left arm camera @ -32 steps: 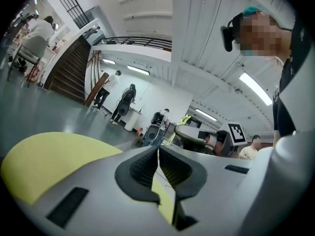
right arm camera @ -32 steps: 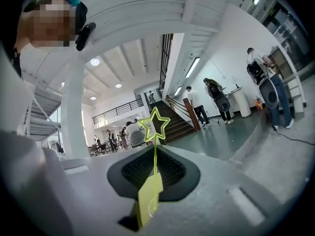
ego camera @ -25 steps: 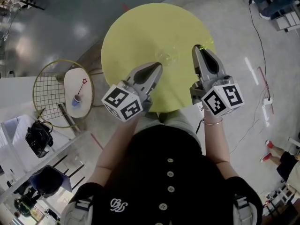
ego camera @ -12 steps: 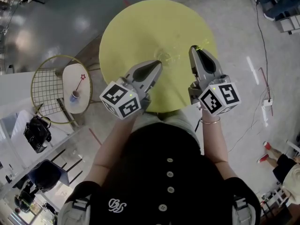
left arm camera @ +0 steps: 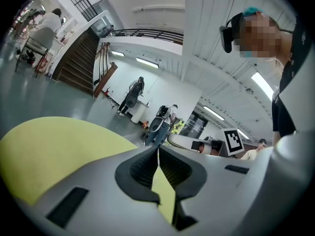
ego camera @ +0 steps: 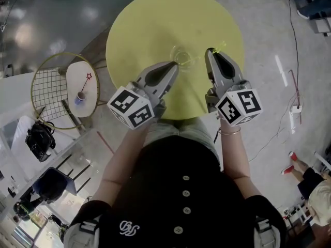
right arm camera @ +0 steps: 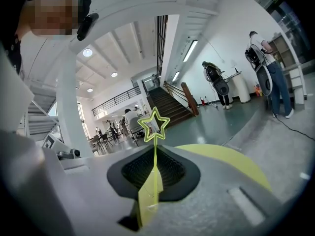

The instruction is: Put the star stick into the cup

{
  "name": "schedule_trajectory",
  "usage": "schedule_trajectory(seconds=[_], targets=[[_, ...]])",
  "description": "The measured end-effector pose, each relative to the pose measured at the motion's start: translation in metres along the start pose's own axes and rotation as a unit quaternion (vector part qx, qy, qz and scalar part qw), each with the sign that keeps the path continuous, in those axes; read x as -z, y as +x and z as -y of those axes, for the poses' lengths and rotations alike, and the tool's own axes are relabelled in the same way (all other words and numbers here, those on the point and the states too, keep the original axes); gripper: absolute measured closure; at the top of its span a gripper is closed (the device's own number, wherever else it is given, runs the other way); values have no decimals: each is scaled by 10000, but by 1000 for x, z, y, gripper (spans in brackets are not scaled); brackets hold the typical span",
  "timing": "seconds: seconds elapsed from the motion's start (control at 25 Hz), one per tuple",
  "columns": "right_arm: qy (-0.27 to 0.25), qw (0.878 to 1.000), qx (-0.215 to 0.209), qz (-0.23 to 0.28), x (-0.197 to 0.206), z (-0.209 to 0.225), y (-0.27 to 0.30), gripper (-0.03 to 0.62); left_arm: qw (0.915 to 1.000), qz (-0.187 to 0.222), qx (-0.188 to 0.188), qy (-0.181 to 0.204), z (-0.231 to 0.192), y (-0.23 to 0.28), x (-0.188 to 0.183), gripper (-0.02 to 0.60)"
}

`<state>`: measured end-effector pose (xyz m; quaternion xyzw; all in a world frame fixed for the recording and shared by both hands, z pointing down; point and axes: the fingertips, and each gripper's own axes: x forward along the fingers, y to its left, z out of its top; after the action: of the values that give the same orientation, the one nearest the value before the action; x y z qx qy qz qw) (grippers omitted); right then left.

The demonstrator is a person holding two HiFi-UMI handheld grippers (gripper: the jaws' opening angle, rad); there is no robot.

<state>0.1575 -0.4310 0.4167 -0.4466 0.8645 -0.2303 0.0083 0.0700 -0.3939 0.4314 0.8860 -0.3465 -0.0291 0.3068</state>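
A thin yellow-green star stick (right arm camera: pixel 154 124) stands up between the pads of my right gripper (right arm camera: pixel 155 154), which is shut on its stem, the star above the fingertips. In the head view the right gripper (ego camera: pixel 210 51) hovers over the round yellow table (ego camera: pixel 155 19), and the stick's star (ego camera: pixel 221 46) shows faintly beside its tip. A clear cup (ego camera: pixel 182 57) stands on the table between the two gripper tips. My left gripper (ego camera: pixel 175 65) is just left of and nearer than the cup. Its jaws (left arm camera: pixel 158 151) are shut with nothing in them.
To the left, a small white side table (ego camera: pixel 88 87) carries a small cup with a red star stick (ego camera: pixel 84 86), next to a gold wire chair (ego camera: pixel 46 89). A black bag (ego camera: pixel 39 141) lies lower left. Cables (ego camera: pixel 295 81) run over the floor at the right.
Both grippers have edged a little farther over the table towards the cup. The right one still grips the star stick and the left stays shut.
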Motion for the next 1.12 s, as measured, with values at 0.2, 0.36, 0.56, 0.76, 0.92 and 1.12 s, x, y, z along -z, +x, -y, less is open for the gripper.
schedule_trajectory(seconds=[0.2,0.36,0.56,0.76,0.92,1.12], targets=[[29,9999,-59,-92,6,-1,1,577,10000,-37,-78,-44,-3,-1,2,561],[-20,9998,1,-174,13,-1,5,577,10000,-48,-66,-19,-5,-1,3,561],[-45,9997,122,-209,15,2,4,577,10000,-54,-78,9,-4,-1,3,561],[-76,9996,147,-238,15,4,4,577,9999,-101,-117,-34,-6,-1,3,561],[-74,9994,148,-300,19,6,9,577,9999,-106,-100,-46,-11,3,3,561],[-127,9993,161,-298,15,1,4,577,10000,-44,-34,18,-2,1,1,561]])
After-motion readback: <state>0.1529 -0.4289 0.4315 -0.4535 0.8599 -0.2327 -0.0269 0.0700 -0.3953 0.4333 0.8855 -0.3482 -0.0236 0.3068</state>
